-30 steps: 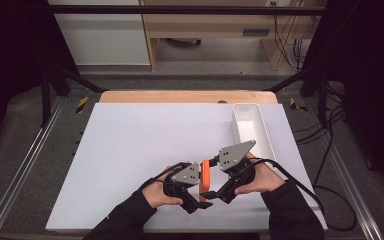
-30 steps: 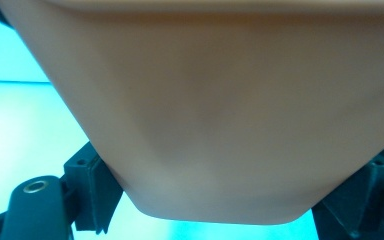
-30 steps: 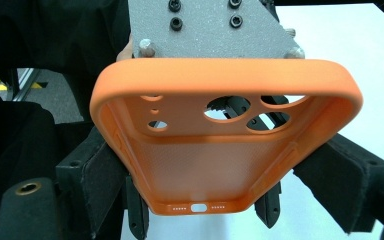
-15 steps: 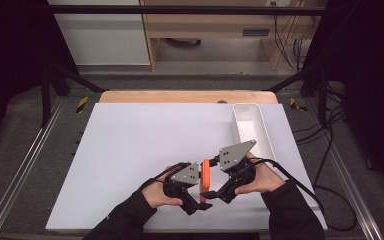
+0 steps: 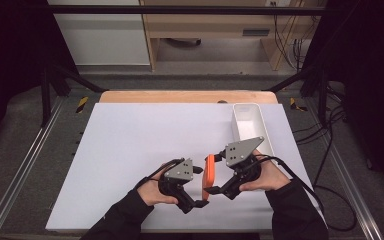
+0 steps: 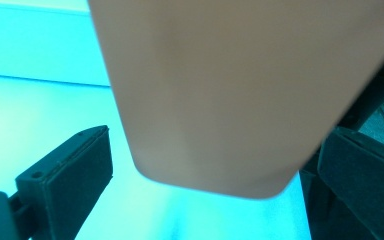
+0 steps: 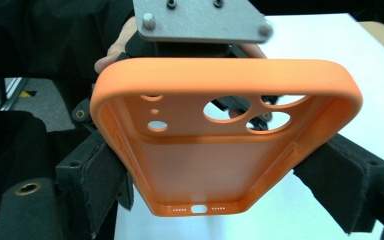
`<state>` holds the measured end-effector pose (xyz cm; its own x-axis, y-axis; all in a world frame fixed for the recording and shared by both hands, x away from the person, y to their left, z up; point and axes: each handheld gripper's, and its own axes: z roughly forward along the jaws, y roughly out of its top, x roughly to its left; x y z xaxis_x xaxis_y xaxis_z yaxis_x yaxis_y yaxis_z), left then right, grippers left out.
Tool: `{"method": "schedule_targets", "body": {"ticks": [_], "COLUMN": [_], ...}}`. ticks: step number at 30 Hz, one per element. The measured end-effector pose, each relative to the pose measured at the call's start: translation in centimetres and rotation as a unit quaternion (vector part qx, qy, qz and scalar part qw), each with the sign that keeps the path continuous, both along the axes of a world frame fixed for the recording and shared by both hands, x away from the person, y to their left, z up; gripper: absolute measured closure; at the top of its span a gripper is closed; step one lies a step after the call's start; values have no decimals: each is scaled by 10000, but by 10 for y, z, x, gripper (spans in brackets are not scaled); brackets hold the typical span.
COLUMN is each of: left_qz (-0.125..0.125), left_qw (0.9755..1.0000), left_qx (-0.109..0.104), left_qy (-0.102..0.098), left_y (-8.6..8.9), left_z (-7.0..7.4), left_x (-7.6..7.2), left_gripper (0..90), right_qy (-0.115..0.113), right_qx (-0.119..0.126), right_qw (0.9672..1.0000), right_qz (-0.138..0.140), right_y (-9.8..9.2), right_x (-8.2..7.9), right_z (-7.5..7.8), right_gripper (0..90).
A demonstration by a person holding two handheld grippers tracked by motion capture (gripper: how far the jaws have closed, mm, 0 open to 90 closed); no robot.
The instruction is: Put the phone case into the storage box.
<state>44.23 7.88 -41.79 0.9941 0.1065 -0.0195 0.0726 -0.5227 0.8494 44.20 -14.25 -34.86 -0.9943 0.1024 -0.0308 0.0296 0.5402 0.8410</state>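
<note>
- At the near edge of the white-topped desk point(image 5: 145, 135), a person's two hands hold a pair of black two-jaw grippers close together, right of the edge's middle.
- The right gripper point(image 7: 220, 185) is clamped on an orange soft-plastic phone case point(image 7: 220, 155), one black pad pressed on each long side of the case near its bottom end with the port slot.
- In the right gripper view the case shows its hollow inside, the camera cut-outs toward the top.
- From the high view the phone case point(image 5: 209, 173) stands on edge between the two grippers, lifted off the desk.
- The left gripper point(image 6: 205, 165) has just been opening its jaws; they stand wide, and the case's smooth back point(image 6: 240, 90) sits between them with a gap at the left pad point(image 6: 80, 170).
- The left hand point(image 5: 152, 192) and right hand point(image 5: 265, 176) come in from the bottom, both in dark sleeves.
- A white rectangular plastic tray point(image 5: 248, 117) lies near the desk's far right corner, just beyond the right gripper point(image 5: 219, 189).
- The left gripper point(image 5: 197, 202) points toward the case from its left.
</note>
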Motion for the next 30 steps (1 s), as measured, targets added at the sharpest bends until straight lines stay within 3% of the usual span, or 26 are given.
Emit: {"method": "schedule_targets", "body": {"ticks": [16,30], "left_qz": [486,1227], "left_qw": [9986,9920], "left_qx": [-200,-234], "left_qy": [90,173], "left_y": [31,75], "left_z": [6,1], "left_x": [7,16], "left_gripper": [5,5], "right_qy": [-235,-366], "right_qx": [210,302], "right_qw": [9985,9953], "right_qz": [-445,-847], "right_y": [-24,-41], "right_x": [0,3], "right_z": [21,33], "right_gripper": [160,160]}}
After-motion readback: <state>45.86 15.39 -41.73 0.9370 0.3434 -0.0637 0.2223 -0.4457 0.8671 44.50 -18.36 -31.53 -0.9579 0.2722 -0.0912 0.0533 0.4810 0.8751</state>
